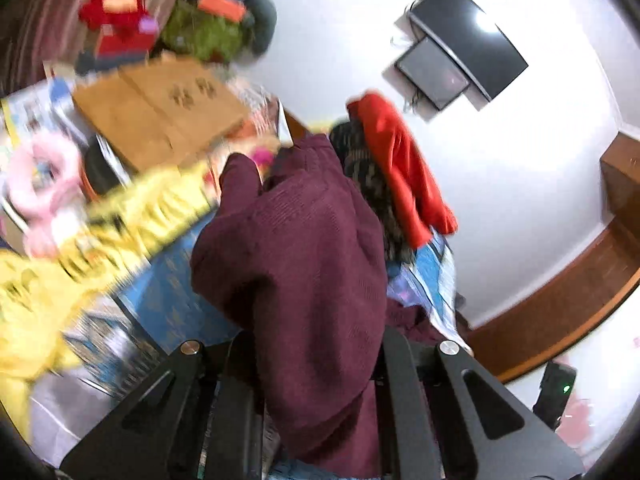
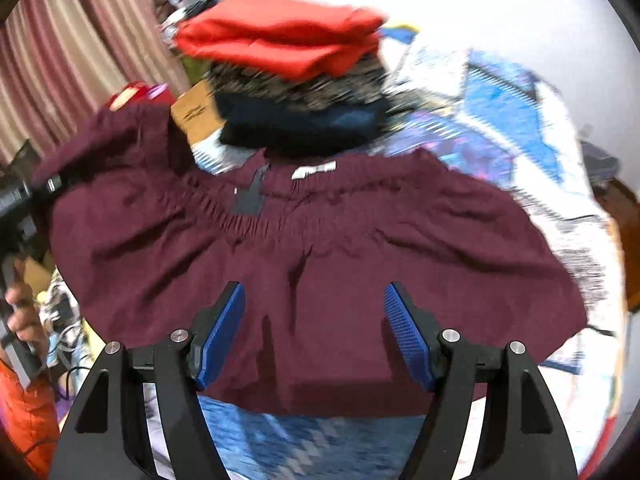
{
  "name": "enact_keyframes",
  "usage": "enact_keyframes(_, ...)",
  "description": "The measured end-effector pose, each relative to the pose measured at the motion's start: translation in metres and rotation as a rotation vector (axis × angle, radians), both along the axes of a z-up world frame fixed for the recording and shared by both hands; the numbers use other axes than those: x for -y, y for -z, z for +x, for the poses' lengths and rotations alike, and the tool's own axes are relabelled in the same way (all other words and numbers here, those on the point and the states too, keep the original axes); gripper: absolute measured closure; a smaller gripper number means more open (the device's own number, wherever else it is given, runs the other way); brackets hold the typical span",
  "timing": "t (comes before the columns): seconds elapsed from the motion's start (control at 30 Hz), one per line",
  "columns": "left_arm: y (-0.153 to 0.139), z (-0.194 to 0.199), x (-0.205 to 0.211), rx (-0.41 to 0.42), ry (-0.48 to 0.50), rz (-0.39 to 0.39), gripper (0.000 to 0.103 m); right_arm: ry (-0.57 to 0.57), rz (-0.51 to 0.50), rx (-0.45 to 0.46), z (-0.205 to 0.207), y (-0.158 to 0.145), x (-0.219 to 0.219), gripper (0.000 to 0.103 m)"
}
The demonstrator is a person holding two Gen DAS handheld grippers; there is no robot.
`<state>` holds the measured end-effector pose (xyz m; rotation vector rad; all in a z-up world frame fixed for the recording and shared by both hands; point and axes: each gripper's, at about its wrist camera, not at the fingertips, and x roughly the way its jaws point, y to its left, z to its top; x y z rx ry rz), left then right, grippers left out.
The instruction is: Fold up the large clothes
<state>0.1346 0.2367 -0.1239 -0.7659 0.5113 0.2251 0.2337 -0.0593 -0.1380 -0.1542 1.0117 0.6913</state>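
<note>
A large maroon garment point(image 2: 320, 248) with an elastic waistband lies spread on a blue patterned bedsheet point(image 2: 304, 436). My right gripper point(image 2: 314, 312) is open just above its near part, blue pads point(image 2: 404, 332) apart, holding nothing. My left gripper point(image 1: 316, 360) is shut on a fold of the same maroon garment point(image 1: 296, 248), lifting it so the cloth drapes over the fingers. In the right wrist view the left gripper shows at the far left with the garment's corner point(image 2: 100, 140) raised.
A stack of folded clothes, red point(image 2: 280, 44) on top of patterned and dark ones, sits beyond the garment. Yellow cloth point(image 1: 80, 248), a cardboard box point(image 1: 160, 116) and toys lie left. A wall television point(image 1: 468, 40) hangs ahead. Curtains point(image 2: 72, 60) hang at left.
</note>
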Motion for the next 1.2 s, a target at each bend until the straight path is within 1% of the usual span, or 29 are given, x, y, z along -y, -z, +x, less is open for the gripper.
enact_keyframes(0.1,-0.021,0.000,0.004,-0.004,-0.030,0.088,0.092,-0.064,-0.007,-0.058,-0.005,0.021,-0.029,0.034)
enact_keyframes(0.13,-0.027,-0.005,0.005,-0.004,-0.031,0.101,0.092,-0.089,-0.004,-0.084,-0.007,0.029,-0.038,0.034)
enact_keyframes(0.2,-0.038,0.002,0.014,-0.009,-0.028,0.137,0.092,-0.129,-0.003,-0.151,-0.009,0.049,-0.056,0.034)
enact_keyframes(0.27,-0.040,0.013,0.028,-0.021,-0.014,0.159,0.092,-0.130,-0.007,-0.178,-0.008,0.062,-0.064,0.032)
enact_keyframes(0.33,-0.038,0.022,0.040,-0.033,-0.002,0.177,0.092,-0.139,0.000,-0.196,-0.005,0.067,-0.065,0.030)
enact_keyframes(0.4,-0.041,0.039,0.059,-0.042,0.024,0.204,0.092,-0.148,0.041,-0.235,0.003,0.062,-0.056,0.031)
enact_keyframes(0.43,-0.041,0.041,0.065,-0.042,0.033,0.214,0.092,-0.139,0.063,-0.248,0.007,0.060,-0.049,0.031)
enact_keyframes(0.47,-0.045,0.052,0.078,-0.042,0.051,0.239,0.092,-0.120,0.085,-0.248,0.011,0.055,-0.038,0.031)
enact_keyframes(0.57,-0.053,0.082,0.113,-0.043,0.105,0.292,0.092,-0.045,0.124,-0.202,0.018,0.041,-0.002,0.031)
enact_keyframes(0.63,-0.053,0.102,0.134,-0.049,0.144,0.326,0.092,0.022,0.130,-0.161,0.022,0.033,0.028,0.031)
enact_keyframes(0.7,-0.047,0.129,0.167,-0.060,0.204,0.355,0.092,0.094,0.128,-0.125,0.028,0.027,0.061,0.031)
enact_keyframes(0.8,-0.032,0.158,0.209,-0.097,0.272,0.403,0.092,0.187,0.128,-0.104,0.034,0.023,0.104,0.031)
enact_keyframes(0.83,-0.021,0.170,0.228,-0.125,0.324,0.417,0.092,0.217,0.125,-0.099,0.038,0.021,0.115,0.031)
enact_keyframes(0.9,0.000,0.183,0.256,-0.184,0.415,0.419,0.092,0.279,0.113,-0.085,0.041,0.021,0.144,0.031)
enact_keyframes(1.0,0.032,0.194,0.288,-0.278,0.536,0.446,0.092,0.337,0.120,-0.090,0.051,0.017,0.168,0.031)
enact_keyframes(1.07,0.053,0.193,0.306,-0.352,0.609,0.489,0.090,0.363,0.138,-0.101,0.051,0.015,0.181,0.031)
enact_keyframes(1.1,0.055,0.192,0.310,-0.364,0.621,0.505,0.089,0.369,0.142,-0.102,0.052,0.013,0.184,0.031)
enact_keyframes(1.17,0.058,0.186,0.313,-0.383,0.646,0.540,0.082,0.370,0.144,-0.092,0.050,0.009,0.190,0.031)
enact_keyframes(1.2,0.056,0.185,0.311,-0.390,0.655,0.541,0.076,0.367,0.144,-0.085,0.049,0.007,0.191,0.031)
